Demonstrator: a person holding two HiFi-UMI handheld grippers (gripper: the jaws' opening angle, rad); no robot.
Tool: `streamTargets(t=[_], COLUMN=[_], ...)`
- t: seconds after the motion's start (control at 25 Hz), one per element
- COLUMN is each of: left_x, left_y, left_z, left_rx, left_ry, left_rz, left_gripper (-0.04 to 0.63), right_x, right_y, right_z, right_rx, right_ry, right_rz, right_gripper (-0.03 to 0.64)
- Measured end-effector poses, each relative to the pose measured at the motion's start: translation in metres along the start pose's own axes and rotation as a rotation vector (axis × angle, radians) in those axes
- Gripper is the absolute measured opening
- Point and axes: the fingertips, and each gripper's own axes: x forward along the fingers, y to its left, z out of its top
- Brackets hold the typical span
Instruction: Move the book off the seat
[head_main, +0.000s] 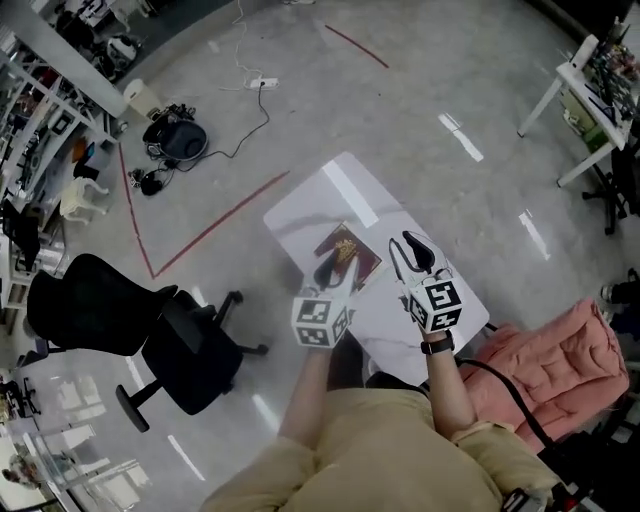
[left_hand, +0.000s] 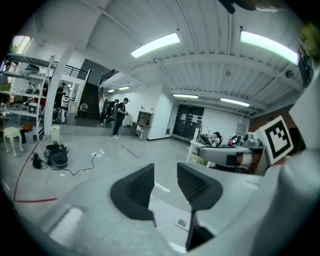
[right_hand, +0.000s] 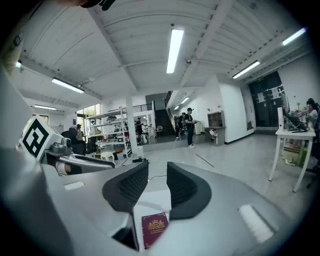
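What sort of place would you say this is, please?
Probably an open workshop or lab hall: a polished concrete floor marked with red tape, stocked shelves along the wall, a black office chair and ceiling strip lights.

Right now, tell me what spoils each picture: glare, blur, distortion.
Head view: glare lies in bright streaks on the glossy floor and the white table. Left gripper view: fisheye bend, black corners, the left gripper's body blurred close up. Right gripper view: same bend; the maroon book is sharp.
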Motion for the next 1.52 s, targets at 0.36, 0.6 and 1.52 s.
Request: streamTargets(t=[0.36,0.6,1.52], left_x=[-0.053,-0.071,-0.101], left_y=[-0.128,-0.198,-0.313], left_z=[0.064,0.077,0.043], left_rx=[0.087,0.156,0.213], left_ry=[-0.134,-0.172,-0.188], left_rz=[-0.117,-0.231,-0.432], left_gripper=[0.1,0.057,0.002], right_x=[-0.152,-0.23,-0.38], right_y=[0.0,-0.006,-0.023], right_z=[0.059,0.061,0.046], right_rx=[-0.007,0.065,0.039], right_ry=[-0.13,-0.174,-0.265], right_rz=[-0.111,-0.236,-0.514], right_gripper=[0.079,0.009,0.006])
